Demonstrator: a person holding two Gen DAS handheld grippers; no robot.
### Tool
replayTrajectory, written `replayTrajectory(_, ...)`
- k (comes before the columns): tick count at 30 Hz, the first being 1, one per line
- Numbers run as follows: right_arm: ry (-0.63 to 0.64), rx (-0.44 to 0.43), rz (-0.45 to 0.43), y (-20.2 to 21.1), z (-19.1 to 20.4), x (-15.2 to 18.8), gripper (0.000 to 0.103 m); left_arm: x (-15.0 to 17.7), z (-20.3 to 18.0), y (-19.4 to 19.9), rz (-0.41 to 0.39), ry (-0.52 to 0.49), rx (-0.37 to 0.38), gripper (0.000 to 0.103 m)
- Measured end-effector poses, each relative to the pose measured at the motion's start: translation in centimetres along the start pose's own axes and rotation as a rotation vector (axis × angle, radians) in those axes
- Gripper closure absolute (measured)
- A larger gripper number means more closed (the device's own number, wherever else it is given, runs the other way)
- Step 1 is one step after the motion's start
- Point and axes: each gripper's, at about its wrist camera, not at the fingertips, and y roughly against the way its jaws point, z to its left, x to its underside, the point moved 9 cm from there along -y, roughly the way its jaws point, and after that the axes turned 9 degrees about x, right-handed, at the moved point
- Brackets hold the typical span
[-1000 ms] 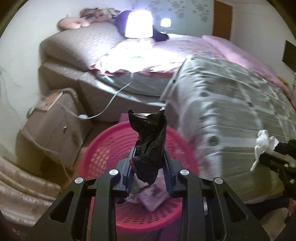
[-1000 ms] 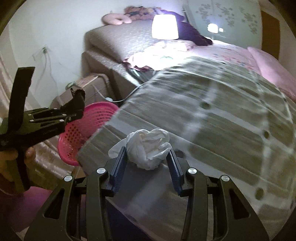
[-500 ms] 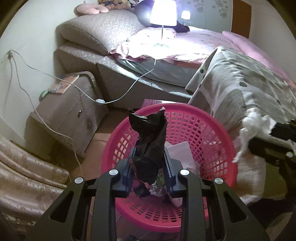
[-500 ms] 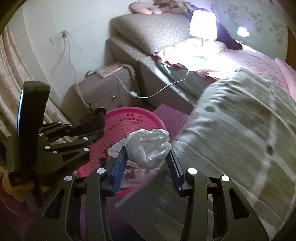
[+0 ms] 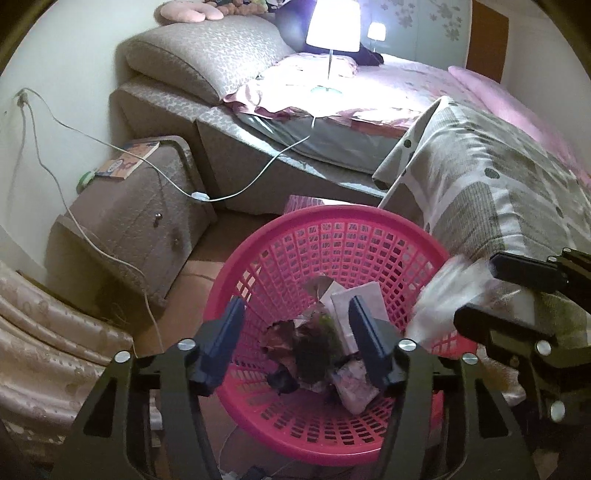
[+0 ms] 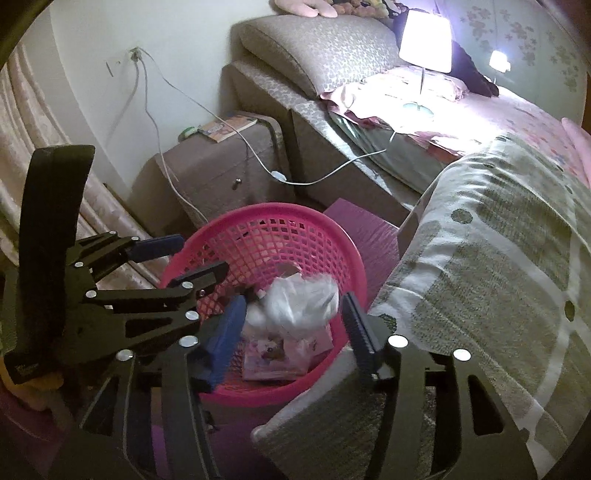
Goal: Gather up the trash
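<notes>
A pink mesh basket [image 5: 332,214] [image 6: 266,208] stands on the floor between nightstand and bed. My left gripper [image 5: 295,310] [image 6: 203,254] hangs over it, jaws opening, nothing between the pads. The crumpled black wrapper [image 5: 314,354], blurred, lies below them in the basket among paper trash. My right gripper [image 6: 294,301] [image 5: 476,291] is over the basket's right rim, jaws opening. A white tissue wad [image 6: 295,299] [image 5: 439,295], blurred, is loose between its pads, with a gap on each side.
A brown nightstand [image 5: 140,206] with a book stands left of the basket, and a white cable [image 5: 229,195] trails across it. The bed with a patterned blanket [image 5: 498,184] borders the right. A lit lamp [image 5: 332,29] stands on the bed; a curtain [image 5: 44,332] hangs at left.
Both grippers moved over the basket and opened. The black wrapper left the left jaws and dropped into the basket. The tissue came loose from the right pads.
</notes>
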Motion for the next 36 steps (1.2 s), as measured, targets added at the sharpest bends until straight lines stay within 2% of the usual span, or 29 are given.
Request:
replayTrajectory(2,-0.005,0.001,-0.007,0.1,-0.1,-0.1,0.042,-0.1,0.1,0.1,-0.006,-0.001,-0.008,0.039)
replayTrajectory(7,-0.027,-0.009,-0.019,0.8,-0.5,0.0,0.04,-0.4,1.2,0.8,-0.032,0.015,-0.051,0.033)
replayTrajectory(11,-0.041,0.001,-0.041,1.8,-0.8,0.0,0.034,-0.7,1.6,1.4,-0.059,0.022,-0.076,0.027)
replayTrajectory(16,-0.057,0.019,-0.079,3.2,-1.1,0.2,0.027,-1.5,1.7,2.7,-0.114,0.019,-0.112,0.021)
replayTrajectory(24,-0.087,0.036,-0.131,4.7,-1.5,0.2,0.017,-2.7,1.6,5.3,-0.199,0.007,-0.18,0.017)
replayTrajectory(36,-0.097,0.045,-0.209,7.2,-1.4,-0.6,0.009,-3.2,-0.5,10.0,-0.305,-0.032,-0.241,0.011)
